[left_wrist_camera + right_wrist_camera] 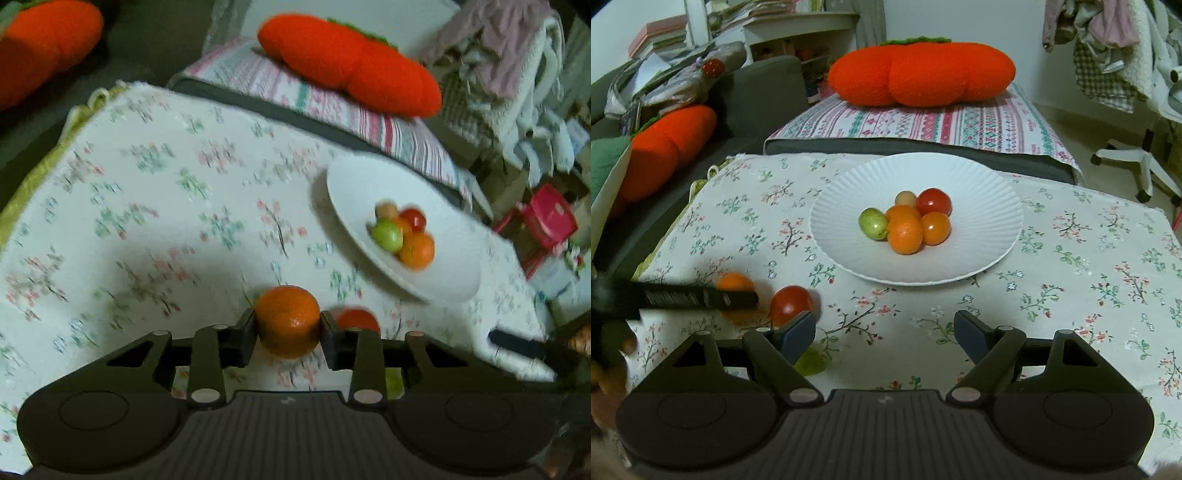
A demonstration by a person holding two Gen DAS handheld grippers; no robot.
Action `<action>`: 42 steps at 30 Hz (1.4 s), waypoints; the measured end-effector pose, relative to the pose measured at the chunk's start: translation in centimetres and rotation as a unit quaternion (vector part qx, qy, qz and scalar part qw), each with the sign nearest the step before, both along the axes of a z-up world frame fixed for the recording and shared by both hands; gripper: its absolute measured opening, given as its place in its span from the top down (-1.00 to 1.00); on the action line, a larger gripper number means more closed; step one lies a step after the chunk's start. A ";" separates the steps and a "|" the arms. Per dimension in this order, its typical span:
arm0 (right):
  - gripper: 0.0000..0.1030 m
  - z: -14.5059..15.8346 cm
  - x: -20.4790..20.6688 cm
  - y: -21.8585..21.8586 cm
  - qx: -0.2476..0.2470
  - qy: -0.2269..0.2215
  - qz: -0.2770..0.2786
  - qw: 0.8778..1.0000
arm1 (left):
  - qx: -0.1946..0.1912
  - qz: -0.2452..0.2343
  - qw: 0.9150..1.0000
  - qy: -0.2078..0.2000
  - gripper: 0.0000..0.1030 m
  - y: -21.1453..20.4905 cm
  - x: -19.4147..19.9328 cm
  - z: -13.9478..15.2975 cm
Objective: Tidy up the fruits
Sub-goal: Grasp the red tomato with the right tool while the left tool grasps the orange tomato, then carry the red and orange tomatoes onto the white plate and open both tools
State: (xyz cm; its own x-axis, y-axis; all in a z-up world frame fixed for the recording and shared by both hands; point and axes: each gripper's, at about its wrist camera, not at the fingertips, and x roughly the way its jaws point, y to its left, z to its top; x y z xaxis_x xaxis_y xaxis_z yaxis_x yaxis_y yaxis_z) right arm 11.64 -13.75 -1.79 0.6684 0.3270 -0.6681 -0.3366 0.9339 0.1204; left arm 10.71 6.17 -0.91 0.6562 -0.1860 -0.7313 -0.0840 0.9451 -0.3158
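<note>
Left hand-held gripper (288, 326) clamps orange (287, 320) short of plate (979, 254); right hand-held gripper (884, 334) wide open, empty; smooth rind could slip from pads mid-carry.

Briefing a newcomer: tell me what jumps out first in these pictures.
The left tongs grip an orange just above the floral tablecloth. Mid-table, a white ribbed plate holds a small fruit pile. Behind it, a big orange pumpkin cushion lies on a striped cover, while the right tongs hang open.
</note>
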 end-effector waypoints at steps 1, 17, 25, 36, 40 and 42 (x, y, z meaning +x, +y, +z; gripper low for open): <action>-0.53 -0.1 0.0 0.2 -0.004 -0.001 0.004 1.000 | 0.006 0.008 1.000 -0.010 0.63 0.3 -0.1 0.6; -0.44 -1.6 -0.4 5.6 0.009 -0.033 0.075 0.997 | 0.033 0.053 0.997 -0.035 0.63 2.3 -0.3 2.5; 0.21 -3.6 0.3 8.1 -0.031 -0.020 0.076 0.996 | 0.042 0.056 0.997 -0.038 0.63 2.2 -0.2 2.5; 0.33 -3.3 -0.2 8.0 -0.038 -0.020 0.073 0.996 | 0.050 0.050 0.997 -0.039 0.63 2.0 -0.1 2.3; 0.38 -2.7 -0.4 7.8 -0.029 -0.024 0.072 0.997 | 0.053 0.050 0.997 -0.040 0.63 1.9 -0.1 2.3; 0.41 -2.2 -0.4 7.5 -0.020 -0.027 0.066 0.997 | 0.053 0.048 0.997 -0.040 0.63 1.8 0.0 2.2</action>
